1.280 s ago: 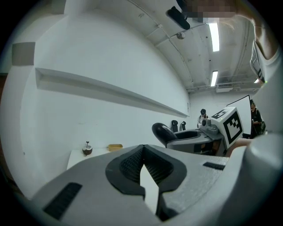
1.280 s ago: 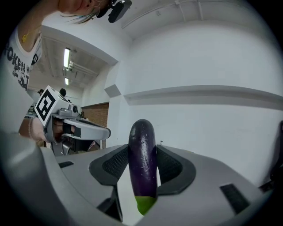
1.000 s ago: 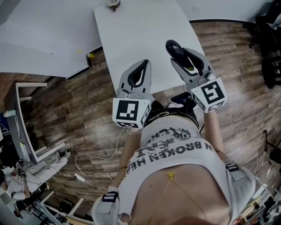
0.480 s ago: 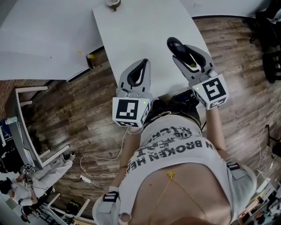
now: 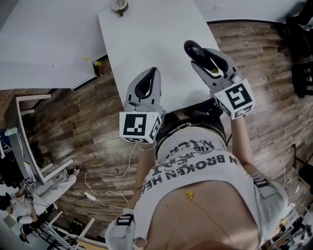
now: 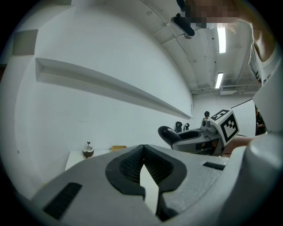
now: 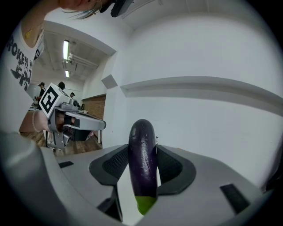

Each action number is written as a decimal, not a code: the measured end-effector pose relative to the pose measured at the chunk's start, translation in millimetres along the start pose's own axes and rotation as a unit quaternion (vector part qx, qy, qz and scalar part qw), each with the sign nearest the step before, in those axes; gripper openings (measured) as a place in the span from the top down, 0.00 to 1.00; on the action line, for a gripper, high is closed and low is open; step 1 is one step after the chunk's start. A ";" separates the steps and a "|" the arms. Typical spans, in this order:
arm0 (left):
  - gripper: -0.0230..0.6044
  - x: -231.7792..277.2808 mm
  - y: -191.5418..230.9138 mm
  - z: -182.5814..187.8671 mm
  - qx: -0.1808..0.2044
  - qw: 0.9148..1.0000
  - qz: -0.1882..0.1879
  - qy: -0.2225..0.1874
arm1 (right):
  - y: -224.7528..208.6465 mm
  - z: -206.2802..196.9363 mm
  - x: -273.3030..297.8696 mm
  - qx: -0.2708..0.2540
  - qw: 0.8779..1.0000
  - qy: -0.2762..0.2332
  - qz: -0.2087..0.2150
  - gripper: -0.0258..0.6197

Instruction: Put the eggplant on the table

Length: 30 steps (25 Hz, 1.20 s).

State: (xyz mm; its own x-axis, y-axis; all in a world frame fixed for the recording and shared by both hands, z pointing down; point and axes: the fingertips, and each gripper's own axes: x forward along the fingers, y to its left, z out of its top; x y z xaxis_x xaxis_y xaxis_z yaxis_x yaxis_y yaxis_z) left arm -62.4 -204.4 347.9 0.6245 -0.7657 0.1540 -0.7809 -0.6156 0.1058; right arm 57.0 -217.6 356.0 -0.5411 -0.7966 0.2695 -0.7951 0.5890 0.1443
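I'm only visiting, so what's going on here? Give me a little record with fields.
Who: a person with a gripper in each hand
Right gripper: closed on a purple eggplant, green end nearest the hand
Left gripper: shut, empty
Table: white, just ahead of both grippers
Also on table: small round object at the far end
Eggplant set down: not yet

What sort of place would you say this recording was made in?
Probably an indoor lab or studio workspace: a bare white table on a wood-plank floor, a loose cable trailing across it, and fluorescent tube lights on the ceiling.
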 end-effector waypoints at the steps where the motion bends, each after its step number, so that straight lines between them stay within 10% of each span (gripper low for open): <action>1: 0.95 4.7 -6.4 1.1 0.000 1.000 0.001 -0.002 | -6.4 0.4 -2.6 -0.003 1.000 -0.002 0.005 0.66; 30: 0.95 33.0 -52.1 3.7 0.010 0.999 0.035 0.000 | -25.3 -16.1 -15.3 -0.002 0.997 -0.013 0.082 0.66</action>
State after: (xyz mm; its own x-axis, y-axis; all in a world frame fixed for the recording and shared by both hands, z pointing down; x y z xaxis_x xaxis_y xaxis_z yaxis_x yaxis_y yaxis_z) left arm -1.0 -198.3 343.8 0.5689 -0.8065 0.1607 -0.8218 -0.5648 0.0751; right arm 89.7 -218.1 363.6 -0.6704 -0.6929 0.2654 -0.6945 0.7119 0.1043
